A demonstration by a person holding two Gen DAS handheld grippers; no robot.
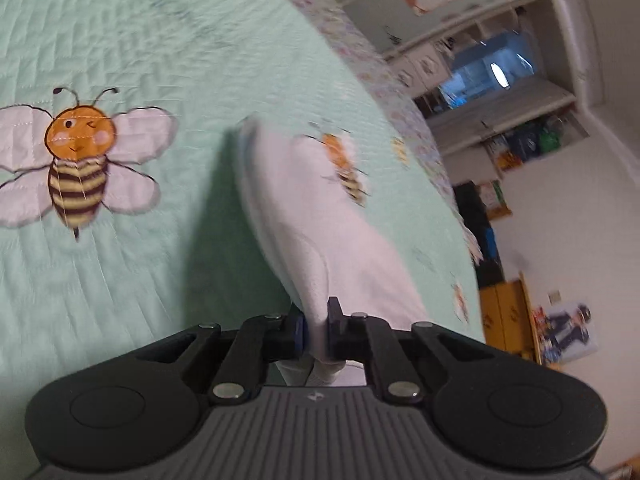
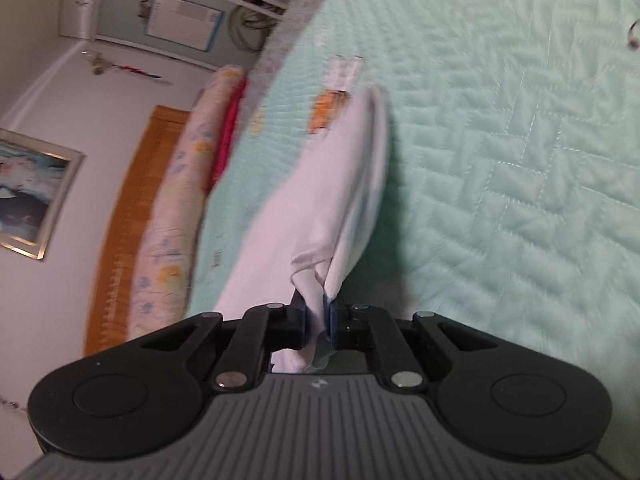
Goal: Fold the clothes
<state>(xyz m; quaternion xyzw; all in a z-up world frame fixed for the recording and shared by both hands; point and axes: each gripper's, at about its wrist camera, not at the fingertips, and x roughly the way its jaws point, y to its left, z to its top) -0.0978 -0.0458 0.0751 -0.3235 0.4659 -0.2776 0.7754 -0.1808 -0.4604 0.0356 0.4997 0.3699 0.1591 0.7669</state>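
I can read no words or numbers anywhere; the wall posters are too blurred to make out.

Two grippers are in play, the left gripper (image 1: 316, 330) and the right gripper (image 2: 318, 326), and each has one white garment (image 1: 316, 220) pinched between its two fingers. One mint quilted bedspread (image 1: 140, 40) lies beneath, with one large bee (image 1: 80, 160) printed in full on it in the left wrist view. One framed picture (image 2: 32, 196) hangs on the wall in the right wrist view.
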